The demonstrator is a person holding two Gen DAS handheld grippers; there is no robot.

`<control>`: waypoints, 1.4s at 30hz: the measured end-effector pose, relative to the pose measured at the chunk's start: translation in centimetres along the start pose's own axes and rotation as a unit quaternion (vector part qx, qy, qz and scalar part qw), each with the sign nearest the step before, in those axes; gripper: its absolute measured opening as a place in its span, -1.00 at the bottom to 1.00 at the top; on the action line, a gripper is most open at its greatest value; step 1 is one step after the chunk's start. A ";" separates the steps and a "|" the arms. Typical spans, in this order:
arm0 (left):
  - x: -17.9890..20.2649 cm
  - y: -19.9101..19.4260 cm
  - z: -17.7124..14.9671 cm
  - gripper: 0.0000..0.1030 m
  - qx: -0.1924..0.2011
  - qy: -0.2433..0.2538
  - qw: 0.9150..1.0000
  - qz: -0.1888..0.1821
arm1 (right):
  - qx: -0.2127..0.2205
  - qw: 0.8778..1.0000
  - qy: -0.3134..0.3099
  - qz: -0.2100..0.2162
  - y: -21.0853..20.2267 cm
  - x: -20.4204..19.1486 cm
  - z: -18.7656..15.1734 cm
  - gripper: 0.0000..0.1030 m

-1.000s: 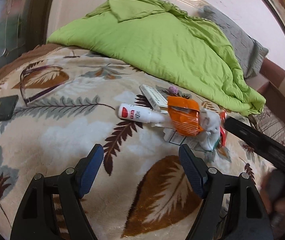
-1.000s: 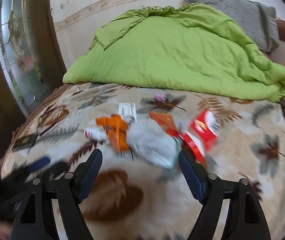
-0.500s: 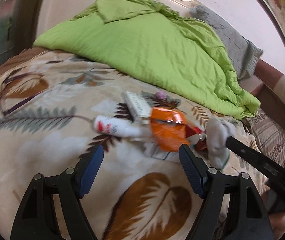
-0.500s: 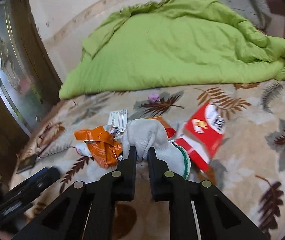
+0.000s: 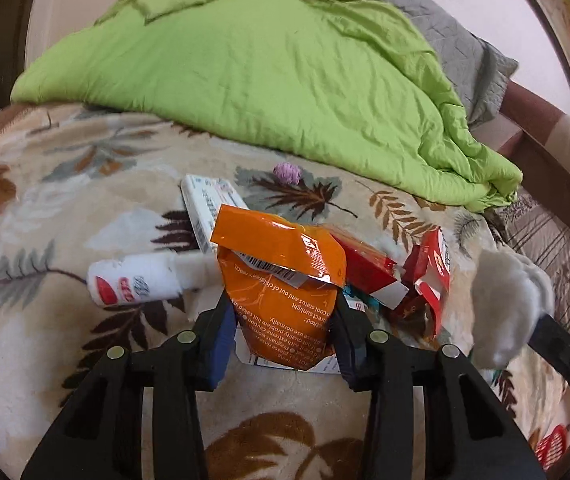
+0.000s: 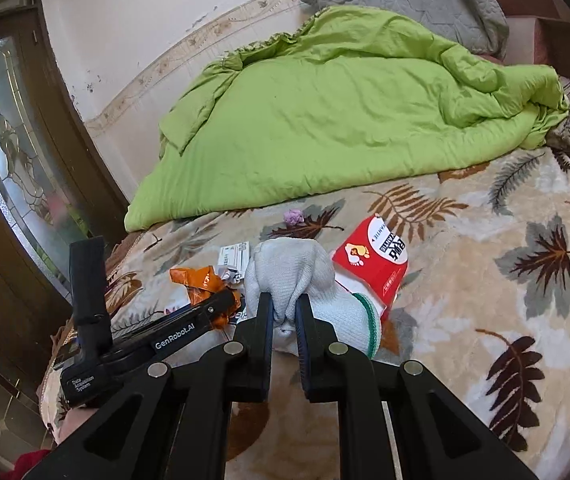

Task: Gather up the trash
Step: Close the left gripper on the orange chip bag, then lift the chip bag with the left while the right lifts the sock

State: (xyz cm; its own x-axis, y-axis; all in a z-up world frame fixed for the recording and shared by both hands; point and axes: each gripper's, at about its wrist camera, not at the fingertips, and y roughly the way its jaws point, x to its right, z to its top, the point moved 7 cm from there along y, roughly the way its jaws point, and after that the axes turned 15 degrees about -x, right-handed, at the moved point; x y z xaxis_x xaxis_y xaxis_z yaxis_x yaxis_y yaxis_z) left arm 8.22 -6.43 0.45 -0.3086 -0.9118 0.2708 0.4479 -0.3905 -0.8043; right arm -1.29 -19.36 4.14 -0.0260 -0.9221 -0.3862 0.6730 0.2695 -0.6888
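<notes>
right claw (image 6: 285,312) pinching soft knit white glove (image 6: 289,268); left claw (image 5: 281,320) closing around crinkly glossy orange wrapper (image 5: 281,276).

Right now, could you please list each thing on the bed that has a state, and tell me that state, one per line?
Left tool: closing around the orange wrapper.
Orange wrapper: crumpled, torn open, between the left tool's pads.
Right tool: shut on the white glove.
White glove: bunched, pinched in the right tool.
Red packet: lying on the blanket, untouched.
White tube: lying on its side.
Green quilt: rumpled, pushed back.
</notes>
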 end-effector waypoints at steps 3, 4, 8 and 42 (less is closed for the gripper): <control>0.2 -2.0 -0.3 -0.19 0.027 0.015 0.999 0.008 | -0.001 1.000 -0.005 -0.006 0.2 -0.2 0.0 -0.77; 0.3 -2.8 -0.6 -0.19 0.034 0.019 0.999 0.007 | 0.001 1.000 -0.008 -0.009 0.2 -0.4 -0.1 -0.77; 0.6 -5.7 -2.1 -0.19 0.048 0.033 0.998 0.019 | 0.009 0.999 -0.031 -0.015 -0.6 -1.5 -0.7 -0.77; 0.6 -9.9 -12.3 -0.18 0.041 0.044 0.995 0.083 | -0.026 0.997 -0.074 -0.012 -4.2 -2.3 -8.4 -0.77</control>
State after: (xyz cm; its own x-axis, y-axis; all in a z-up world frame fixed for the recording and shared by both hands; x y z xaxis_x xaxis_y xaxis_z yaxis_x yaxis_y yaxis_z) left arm -6.75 -1.54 2.08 -0.2957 -0.9513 0.0874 0.5646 -0.2479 -0.7873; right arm -10.26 -16.02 2.71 0.0707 -0.9581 -0.2775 0.6337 0.2580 -0.7293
